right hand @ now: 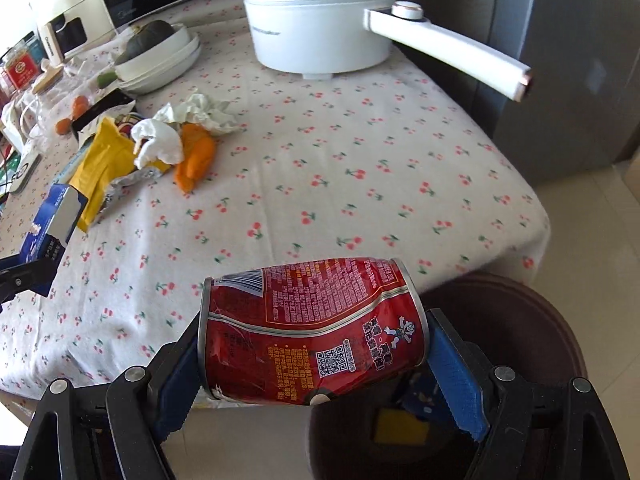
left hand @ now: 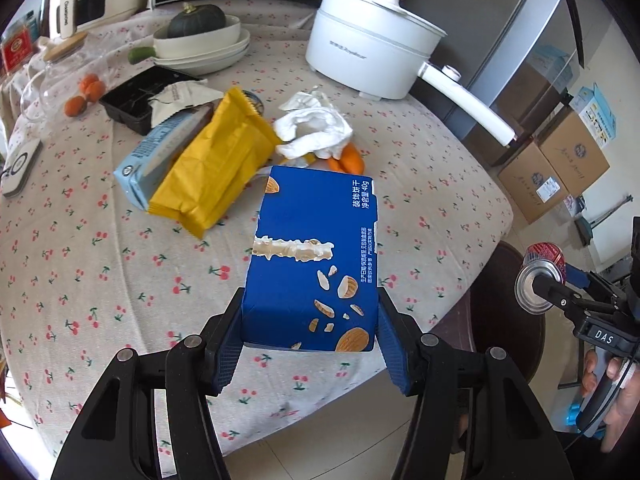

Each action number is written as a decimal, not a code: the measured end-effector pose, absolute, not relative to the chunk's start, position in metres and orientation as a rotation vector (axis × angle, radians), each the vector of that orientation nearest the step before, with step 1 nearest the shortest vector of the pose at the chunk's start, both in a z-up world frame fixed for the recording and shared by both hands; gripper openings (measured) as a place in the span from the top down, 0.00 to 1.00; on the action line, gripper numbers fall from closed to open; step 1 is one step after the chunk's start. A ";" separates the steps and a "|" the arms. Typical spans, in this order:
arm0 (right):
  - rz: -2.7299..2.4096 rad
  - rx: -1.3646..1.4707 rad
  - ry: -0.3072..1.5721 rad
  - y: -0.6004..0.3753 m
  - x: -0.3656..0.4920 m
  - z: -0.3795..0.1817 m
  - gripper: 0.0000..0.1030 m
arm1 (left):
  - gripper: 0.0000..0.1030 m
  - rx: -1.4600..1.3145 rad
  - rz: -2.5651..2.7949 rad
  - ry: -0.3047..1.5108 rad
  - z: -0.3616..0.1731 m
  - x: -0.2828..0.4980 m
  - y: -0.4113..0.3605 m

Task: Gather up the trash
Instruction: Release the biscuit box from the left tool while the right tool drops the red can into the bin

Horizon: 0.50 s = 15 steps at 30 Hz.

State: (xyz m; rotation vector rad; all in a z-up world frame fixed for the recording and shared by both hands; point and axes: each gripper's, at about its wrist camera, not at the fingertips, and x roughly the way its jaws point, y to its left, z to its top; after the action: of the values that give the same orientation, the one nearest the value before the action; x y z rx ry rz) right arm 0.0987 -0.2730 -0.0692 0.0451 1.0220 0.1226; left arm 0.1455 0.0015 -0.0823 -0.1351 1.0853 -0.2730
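My left gripper (left hand: 310,336) is shut on a blue biscuit box (left hand: 312,256), held above the front of the cherry-print tablecloth (left hand: 100,272). My right gripper (right hand: 312,356) is shut on a dented red can (right hand: 312,328), gripped end to end and lying sideways just off the table's front edge, above a dark brown bin (right hand: 516,320). In the left wrist view the red can (left hand: 540,280) and right gripper (left hand: 548,294) appear at the far right. On the table lie a yellow wrapper (left hand: 216,164), crumpled white tissue (left hand: 312,128), orange peel (left hand: 348,160) and a light blue carton (left hand: 152,160).
A white electric pot (left hand: 372,44) with a long handle stands at the back. Stacked bowls with a dark squash (left hand: 200,40), a black tray (left hand: 136,100), small oranges (left hand: 86,92) and a glass jar are at the back left. Cardboard boxes (left hand: 560,168) sit on the floor right. The bin holds yellow and blue scraps (right hand: 400,424).
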 end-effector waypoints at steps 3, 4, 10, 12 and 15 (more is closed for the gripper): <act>0.087 0.052 1.035 -0.300 0.084 -0.078 0.17 | 0.39 -0.123 -0.308 1.085 -0.083 0.143 -0.022; 0.075 0.053 1.042 -0.309 0.079 -0.081 0.17 | 0.39 -0.117 -0.319 1.085 -0.083 0.142 -0.031; 0.015 0.075 1.060 -0.358 0.051 -0.094 0.17 | 0.39 -0.080 -0.393 1.098 -0.090 0.132 -0.082; -0.003 0.078 1.066 -0.373 0.042 -0.099 0.17 | 0.39 -0.058 -0.423 1.104 -0.094 0.128 -0.099; -0.024 0.084 1.074 -0.393 0.029 -0.106 0.17 | 0.39 -0.021 -0.469 1.115 -0.101 0.121 -0.125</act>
State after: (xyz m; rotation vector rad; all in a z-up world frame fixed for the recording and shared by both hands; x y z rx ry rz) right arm 0.0291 -0.3931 -0.1061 0.0837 1.0743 -0.0238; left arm 0.1214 -0.1254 -0.1007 -0.0210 1.1152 -0.4686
